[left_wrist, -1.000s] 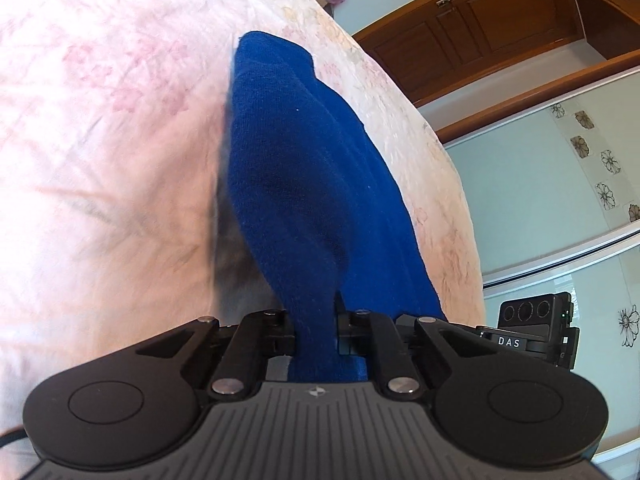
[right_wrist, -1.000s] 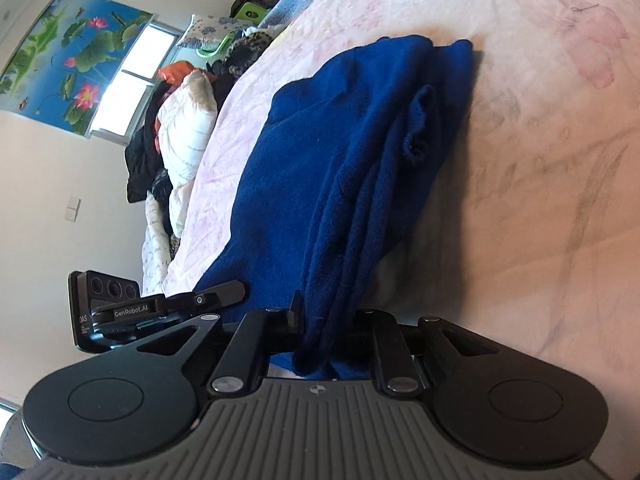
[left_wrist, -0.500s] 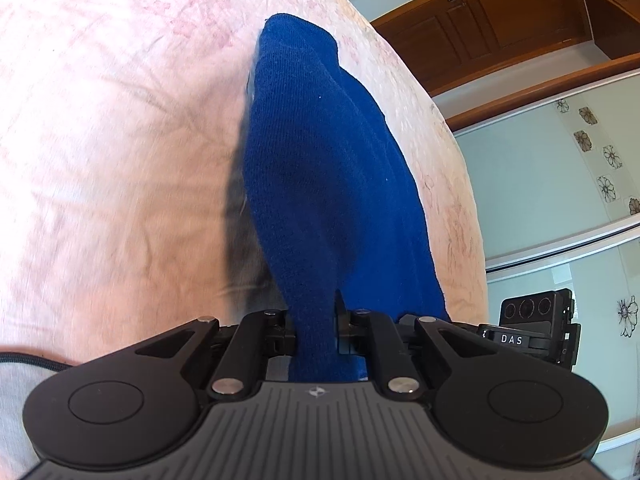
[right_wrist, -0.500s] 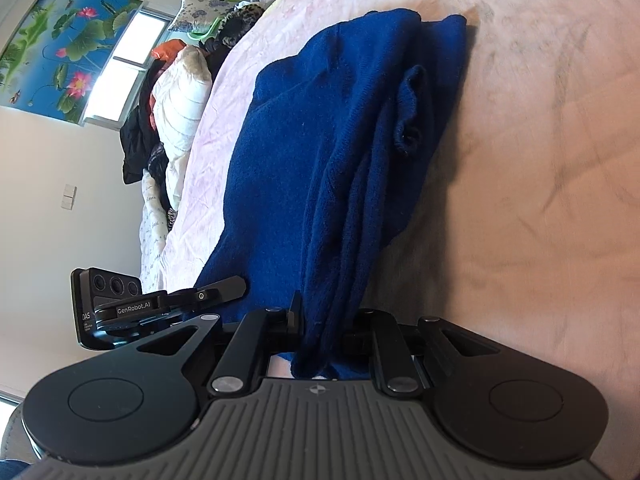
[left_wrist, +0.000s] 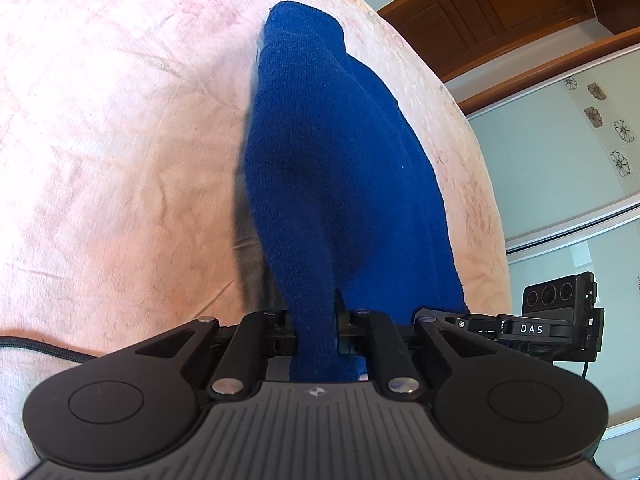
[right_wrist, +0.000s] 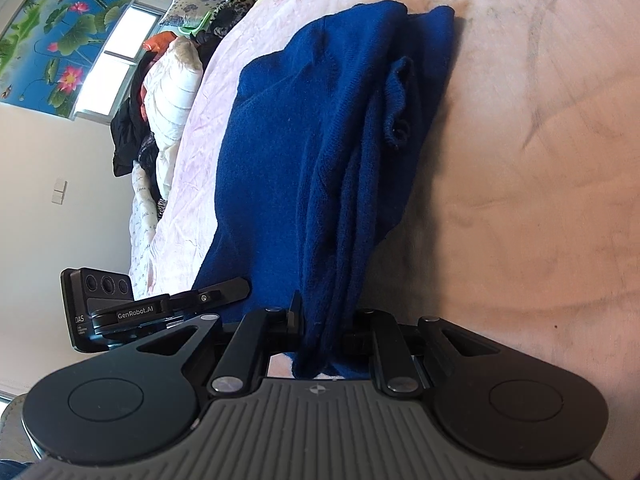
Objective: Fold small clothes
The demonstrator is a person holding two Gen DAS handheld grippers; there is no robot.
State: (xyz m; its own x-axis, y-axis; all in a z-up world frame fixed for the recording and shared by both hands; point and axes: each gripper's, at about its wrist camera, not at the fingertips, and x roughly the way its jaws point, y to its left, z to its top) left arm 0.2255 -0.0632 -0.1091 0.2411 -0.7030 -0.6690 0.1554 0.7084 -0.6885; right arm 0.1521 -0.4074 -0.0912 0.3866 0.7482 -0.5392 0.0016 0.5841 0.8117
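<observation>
A dark blue knitted garment (left_wrist: pixel 332 168) lies partly folded on a pale pink floral bedsheet (left_wrist: pixel 120 140). My left gripper (left_wrist: pixel 316 320) is shut on one near edge of it, and the cloth rises from the bed into the jaws. My right gripper (right_wrist: pixel 324 320) is shut on another bunched edge of the same blue garment (right_wrist: pixel 320 128), whose layers hang in folds; a sleeve cuff (right_wrist: pixel 398 108) shows on its right side. The fingertips of both grippers are hidden by the cloth.
A pile of clothes and bedding (right_wrist: pixel 160 100) lies at the far end of the bed under a window and a lotus poster (right_wrist: pixel 60 36). Wooden cabinets (left_wrist: pixel 500 12) and a glass-panelled wardrobe (left_wrist: pixel 580 160) stand beyond the bed's edge. A black cable (left_wrist: pixel 40 346) runs at the left.
Both grippers have lifted and drawn the held edges of the garment back a little, and the views have tilted down towards the bed. Both stay shut on the cloth.
</observation>
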